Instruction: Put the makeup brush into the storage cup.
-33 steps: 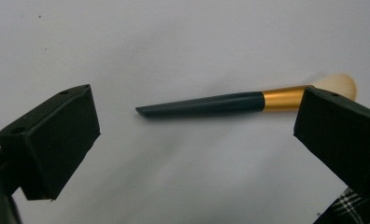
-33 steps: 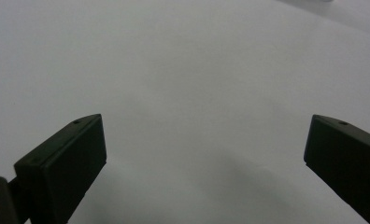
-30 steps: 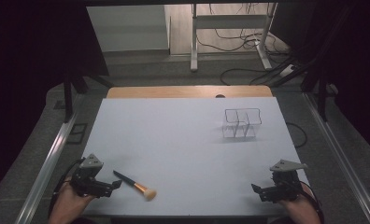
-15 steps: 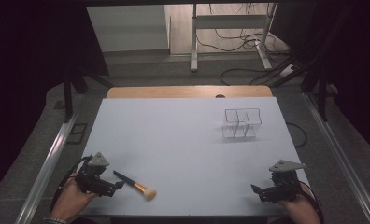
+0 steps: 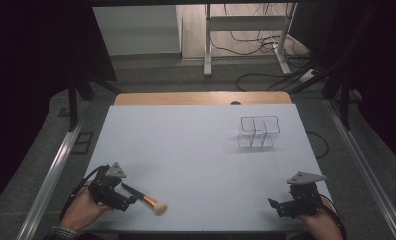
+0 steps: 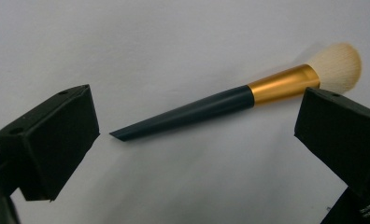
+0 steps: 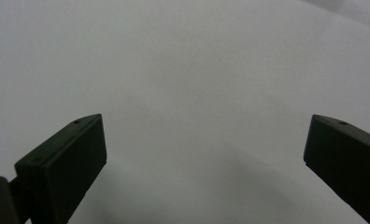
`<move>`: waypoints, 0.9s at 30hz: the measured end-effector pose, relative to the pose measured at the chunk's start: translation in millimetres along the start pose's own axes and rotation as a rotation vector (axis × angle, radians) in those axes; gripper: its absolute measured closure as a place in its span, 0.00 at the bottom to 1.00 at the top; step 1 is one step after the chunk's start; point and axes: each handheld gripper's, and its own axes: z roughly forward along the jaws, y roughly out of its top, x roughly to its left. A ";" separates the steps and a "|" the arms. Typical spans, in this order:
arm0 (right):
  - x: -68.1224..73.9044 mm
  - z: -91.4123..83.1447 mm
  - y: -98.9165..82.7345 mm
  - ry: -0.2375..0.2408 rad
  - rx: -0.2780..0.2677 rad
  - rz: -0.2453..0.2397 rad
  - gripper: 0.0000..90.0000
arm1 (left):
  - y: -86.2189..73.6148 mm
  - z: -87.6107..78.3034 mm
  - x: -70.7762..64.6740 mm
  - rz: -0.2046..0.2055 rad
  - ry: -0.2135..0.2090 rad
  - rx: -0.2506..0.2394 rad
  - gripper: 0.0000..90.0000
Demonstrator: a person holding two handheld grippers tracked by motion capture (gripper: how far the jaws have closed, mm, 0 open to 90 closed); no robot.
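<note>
Left gripper view: the left gripper (image 6: 197,135) has its fingers (image 6: 52,140) spread wide, with the makeup brush (image 6: 211,109) lying flat on the white worktop (image 6: 174,42) between them, touched by neither. The right gripper (image 7: 204,163) also has wide-spread fingers, over bare worktop. A clear wire rack (image 5: 259,132) stands well apart, far right.

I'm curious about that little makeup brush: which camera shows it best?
The left gripper view: the makeup brush lies close and sharp, showing dark handle, gold ferrule and pale bristles. The high view shows it small beside the left gripper. The right gripper view faces bare table.
</note>
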 end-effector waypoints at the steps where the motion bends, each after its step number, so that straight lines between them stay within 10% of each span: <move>1: 0.0 0.0 0.0 0.000 0.000 0.000 0.00 | 1.0 0.7 -0.7 0.001 0.000 0.001 0.00; 27: 0.3 0.6 -0.3 0.006 0.002 -0.008 0.00 | 24.8 21.7 -11.6 0.109 -0.040 0.088 0.01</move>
